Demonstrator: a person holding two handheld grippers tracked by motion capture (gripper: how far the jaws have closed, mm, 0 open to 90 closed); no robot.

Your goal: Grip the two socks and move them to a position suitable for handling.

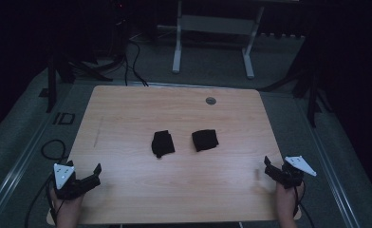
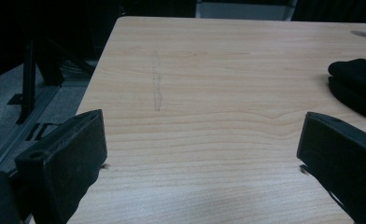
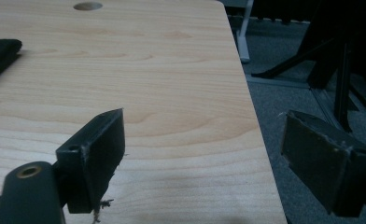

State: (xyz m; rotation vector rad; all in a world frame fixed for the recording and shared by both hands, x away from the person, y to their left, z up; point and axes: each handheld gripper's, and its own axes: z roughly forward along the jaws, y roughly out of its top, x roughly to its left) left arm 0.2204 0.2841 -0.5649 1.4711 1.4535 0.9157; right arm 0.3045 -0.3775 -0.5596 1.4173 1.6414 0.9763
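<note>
Cloths, two small black folded ones, lay side by side near the middle of my table (image 1: 127, 114), a little apart: left cloth (image 1: 162, 143), right cloth (image 1: 205, 140). At the near left corner my left claw (image 1: 90, 174) rested low over the wood, jaws wide, nothing between them; the left cloth (image 2: 356, 86) sat well ahead, to its right. At the near right edge my right claw (image 1: 272, 167) likewise stood wide and empty, well apart from both cloths.

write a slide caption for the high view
Two folded black cloths on a wooden table, open left gripper and right gripper apart.
</note>
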